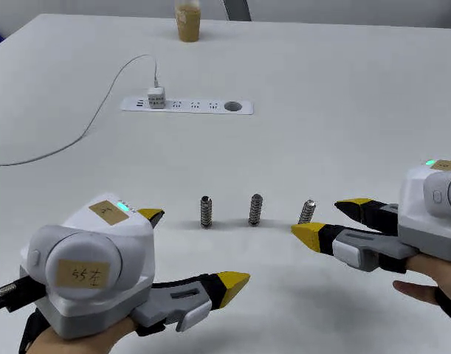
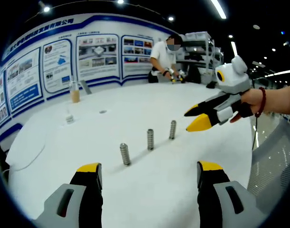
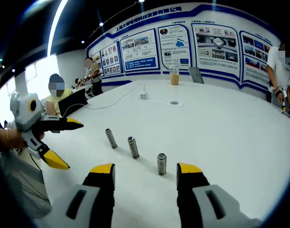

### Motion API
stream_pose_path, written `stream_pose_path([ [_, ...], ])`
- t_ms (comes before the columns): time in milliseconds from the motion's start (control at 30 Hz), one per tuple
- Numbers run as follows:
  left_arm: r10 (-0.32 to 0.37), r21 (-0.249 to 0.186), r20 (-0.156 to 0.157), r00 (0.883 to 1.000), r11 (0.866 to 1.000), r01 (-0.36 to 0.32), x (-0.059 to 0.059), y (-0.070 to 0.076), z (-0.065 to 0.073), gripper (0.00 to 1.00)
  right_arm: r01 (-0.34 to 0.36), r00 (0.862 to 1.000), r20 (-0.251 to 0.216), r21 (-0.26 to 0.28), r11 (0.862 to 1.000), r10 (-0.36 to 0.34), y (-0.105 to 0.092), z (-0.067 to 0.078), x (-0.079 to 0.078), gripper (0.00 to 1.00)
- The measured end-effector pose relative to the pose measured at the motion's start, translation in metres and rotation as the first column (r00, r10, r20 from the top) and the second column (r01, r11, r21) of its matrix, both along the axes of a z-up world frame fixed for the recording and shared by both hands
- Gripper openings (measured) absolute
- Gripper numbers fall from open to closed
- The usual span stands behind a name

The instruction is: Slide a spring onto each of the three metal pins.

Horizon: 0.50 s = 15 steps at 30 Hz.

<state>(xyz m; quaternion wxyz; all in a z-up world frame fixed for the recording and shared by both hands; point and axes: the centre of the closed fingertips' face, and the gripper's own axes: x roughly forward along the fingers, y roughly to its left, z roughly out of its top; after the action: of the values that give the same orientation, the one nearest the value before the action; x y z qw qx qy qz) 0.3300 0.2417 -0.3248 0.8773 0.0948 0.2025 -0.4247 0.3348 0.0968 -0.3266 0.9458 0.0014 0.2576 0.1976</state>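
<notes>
- Three springs (image 1: 255, 209) stand upright in a row on the white table (image 1: 321, 88);
- left gripper (image 1: 195, 247) sits near them, jaws wide apart, holding nothing;
- right gripper (image 1: 327, 218) is beside the rightmost spring, jaws apart, empty.

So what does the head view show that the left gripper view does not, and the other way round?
In the head view, not the left gripper view: the left hand holding the left gripper from below. In the left gripper view, not the head view: the wall posters, a standing person in a white shirt and a bracelet on the right wrist. Shared: the three springs upright in a row, the right gripper with fingers apart, and the cup.
</notes>
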Motion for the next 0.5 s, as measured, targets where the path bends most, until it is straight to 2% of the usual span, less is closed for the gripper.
stream_pose_path([
  [500,0.043,0.008,-0.011,0.999,0.999,-0.042,-0.010,0.016,0.007,0.82,-0.003,1.000,-0.003,0.032,0.999,0.003,0.011,0.013,-0.028,0.70],
])
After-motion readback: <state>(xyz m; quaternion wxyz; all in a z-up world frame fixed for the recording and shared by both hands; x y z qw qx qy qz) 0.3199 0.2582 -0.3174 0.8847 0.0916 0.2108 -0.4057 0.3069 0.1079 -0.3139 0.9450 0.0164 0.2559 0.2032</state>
